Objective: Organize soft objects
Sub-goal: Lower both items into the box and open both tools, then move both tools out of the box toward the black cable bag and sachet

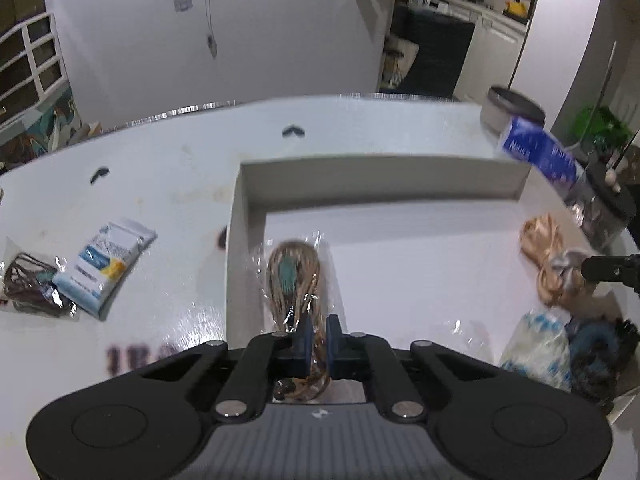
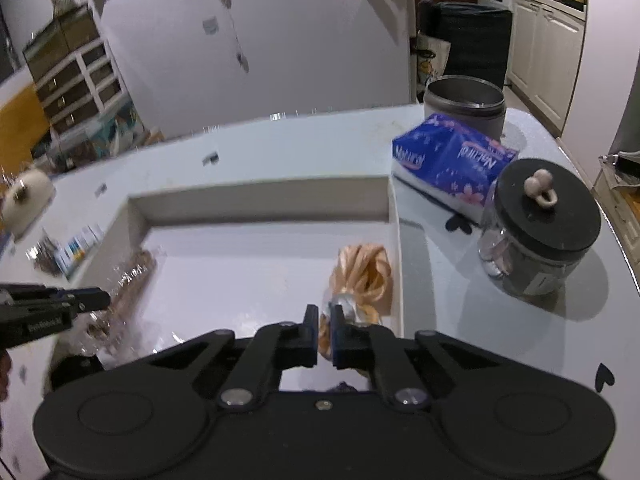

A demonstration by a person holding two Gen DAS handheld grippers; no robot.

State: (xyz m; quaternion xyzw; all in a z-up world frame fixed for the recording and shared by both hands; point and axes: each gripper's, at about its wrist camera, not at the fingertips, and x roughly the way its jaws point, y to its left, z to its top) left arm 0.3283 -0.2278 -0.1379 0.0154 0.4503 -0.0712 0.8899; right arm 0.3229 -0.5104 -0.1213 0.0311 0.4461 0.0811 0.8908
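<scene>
Count: 1 shallow white tray (image 1: 244, 216), with 2 bundles in it: a tan cord bundle in clear wrap (image 1: 294, 280) at centre of the left-wrist view, and a peach ribbon bundle (image 2: 362, 276) at centre right of the right-wrist view. Left of the tray: 1 blue-white packet (image 1: 102, 264), 1 dark bagged bundle (image 1: 30, 284). Right side: 1 blue tissue pack (image 2: 452, 164), 1 glass jar with black lid (image 2: 536, 240), 1 grey canister (image 2: 464, 106); lower right of the left-wrist view, 1 blue-white bag (image 1: 536, 352) and 1 dark blue item (image 1: 596, 356).
</scene>
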